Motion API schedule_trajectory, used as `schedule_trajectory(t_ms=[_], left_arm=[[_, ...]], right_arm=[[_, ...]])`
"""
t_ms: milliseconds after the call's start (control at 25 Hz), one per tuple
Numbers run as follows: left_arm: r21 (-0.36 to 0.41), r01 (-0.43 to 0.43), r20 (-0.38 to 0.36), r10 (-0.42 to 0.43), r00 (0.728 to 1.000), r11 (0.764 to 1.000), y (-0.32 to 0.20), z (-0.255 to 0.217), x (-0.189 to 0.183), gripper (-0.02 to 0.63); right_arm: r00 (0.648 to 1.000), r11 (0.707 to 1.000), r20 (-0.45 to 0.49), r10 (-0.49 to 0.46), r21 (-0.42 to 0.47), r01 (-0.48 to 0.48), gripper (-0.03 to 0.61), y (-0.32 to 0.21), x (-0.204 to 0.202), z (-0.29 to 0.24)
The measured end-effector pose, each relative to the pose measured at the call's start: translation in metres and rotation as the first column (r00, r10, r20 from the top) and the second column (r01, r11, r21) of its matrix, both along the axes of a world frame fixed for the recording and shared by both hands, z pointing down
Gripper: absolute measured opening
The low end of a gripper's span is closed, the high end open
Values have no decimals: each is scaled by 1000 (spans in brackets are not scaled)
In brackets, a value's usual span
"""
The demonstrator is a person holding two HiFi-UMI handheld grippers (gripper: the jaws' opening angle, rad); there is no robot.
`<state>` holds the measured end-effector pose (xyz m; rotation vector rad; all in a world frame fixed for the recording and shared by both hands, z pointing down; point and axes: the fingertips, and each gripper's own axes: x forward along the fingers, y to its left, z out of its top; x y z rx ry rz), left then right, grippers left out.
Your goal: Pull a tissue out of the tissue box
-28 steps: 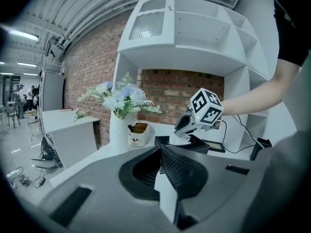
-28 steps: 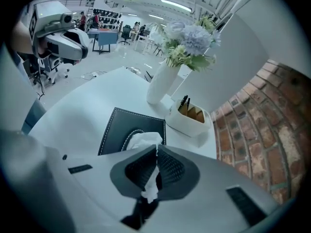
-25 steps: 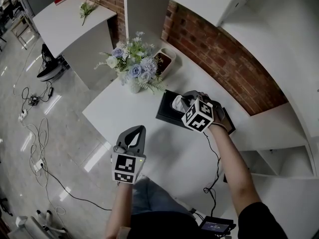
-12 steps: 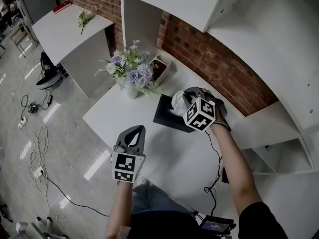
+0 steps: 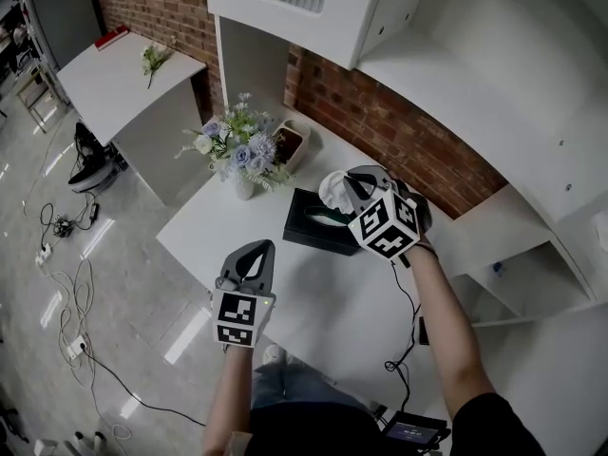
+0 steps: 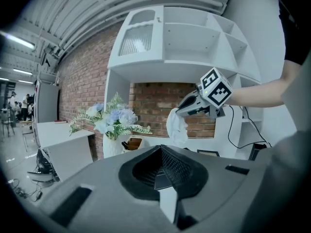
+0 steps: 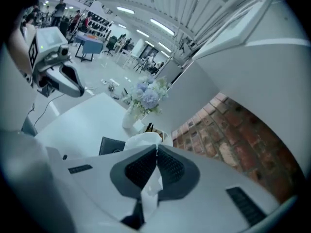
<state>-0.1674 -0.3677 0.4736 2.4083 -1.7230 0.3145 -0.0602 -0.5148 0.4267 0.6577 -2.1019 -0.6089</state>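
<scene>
The black tissue box [image 5: 312, 223] lies on the white table [image 5: 214, 228] in the head view. My right gripper [image 5: 348, 186] hangs above the box, shut on a white tissue [image 5: 332, 191] that dangles from its jaws. In the right gripper view the tissue [image 7: 142, 139] bunches over the closed jaws of the right gripper [image 7: 156, 148], with the box [image 7: 111, 145] below. The left gripper view shows the tissue [image 6: 176, 126] hanging from the right gripper [image 6: 181, 112]. My left gripper [image 5: 260, 249] hovers near the table's front edge, shut and empty; its tips [image 6: 159, 148] meet.
A vase of pale blue and white flowers [image 5: 237, 148] and a small white holder [image 5: 288, 144] stand behind the box. A brick wall [image 5: 408, 141] and white shelving [image 5: 513, 274] close the back and right. A black cable [image 5: 410, 304] trails on the table's right.
My right gripper has risen with the tissue, drawing it up out of the box. The left gripper has lifted slightly.
</scene>
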Motion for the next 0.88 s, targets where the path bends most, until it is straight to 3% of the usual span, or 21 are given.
schedule_trajectory(t_ms=[120,240,320,480,680,880], left_arm=[[19,-2,5,2,1000,1000,1,-8,3,9],[38,-5,8,5,1000,999,4,-15,6,9],[49,-8,11,8,1000,999,7,-21,9,9],[76,-15,20,13,1000,997,9,-35,16,9],[114,-24,26,22,999,993,10,-50,25,9],[150,-41,35,36,999,988,8,-67,34,9]], right_arm=[[981,999,190,43,3,-45,0,16,8,-34],[918,996,385,89,-8,-94,0,36,23,-60],[857,993,506,99,2,-116,0,51,35,-77],[693,986,711,119,-2,-167,0,75,61,-104],[510,966,837,197,-77,-247,0,98,95,-98],[401,942,878,262,-143,-303,0,117,121,-77]])
